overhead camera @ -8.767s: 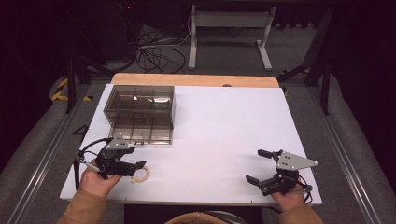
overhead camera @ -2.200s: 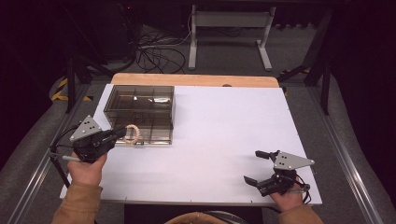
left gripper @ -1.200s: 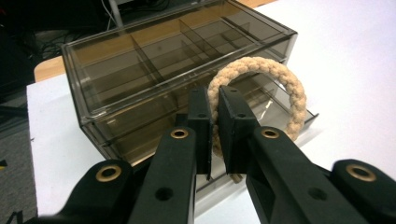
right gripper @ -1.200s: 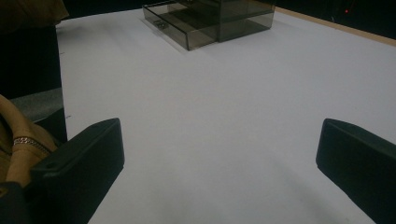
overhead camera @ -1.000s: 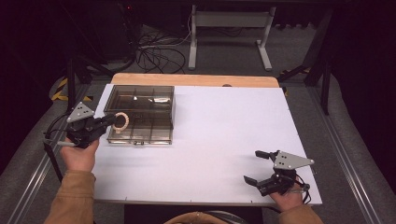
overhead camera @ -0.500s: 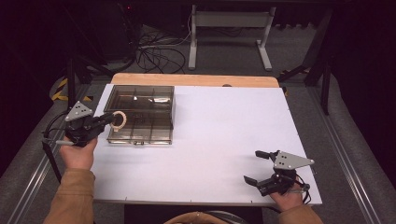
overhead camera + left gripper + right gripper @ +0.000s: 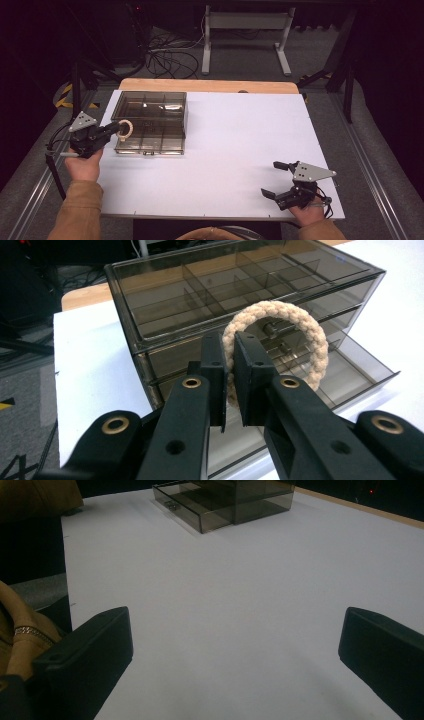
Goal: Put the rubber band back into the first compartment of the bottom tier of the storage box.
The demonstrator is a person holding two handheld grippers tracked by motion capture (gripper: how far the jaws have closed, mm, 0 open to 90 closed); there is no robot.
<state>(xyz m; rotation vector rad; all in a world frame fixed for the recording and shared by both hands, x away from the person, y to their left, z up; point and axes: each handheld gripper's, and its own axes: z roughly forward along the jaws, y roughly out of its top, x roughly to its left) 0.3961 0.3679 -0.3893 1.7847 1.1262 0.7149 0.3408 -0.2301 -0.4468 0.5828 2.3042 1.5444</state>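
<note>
While clamped, rope ring (image 7: 280, 340), smoky organizer (image 7: 210, 295)

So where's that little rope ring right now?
The rope ring is pinched in the left gripper, held up at the left side of the smoky plastic drawer box, on the table's far left in the high view.

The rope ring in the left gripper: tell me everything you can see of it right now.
The rope ring is a closed loop of beige braided cord, unfrayed as far as visible. The left gripper is shut on its near side, holding it on edge, off the table. It hangs in front of the smoky plastic drawer box, above the pulled-out bottom drawer. Contact with the box can't be judged.
</note>
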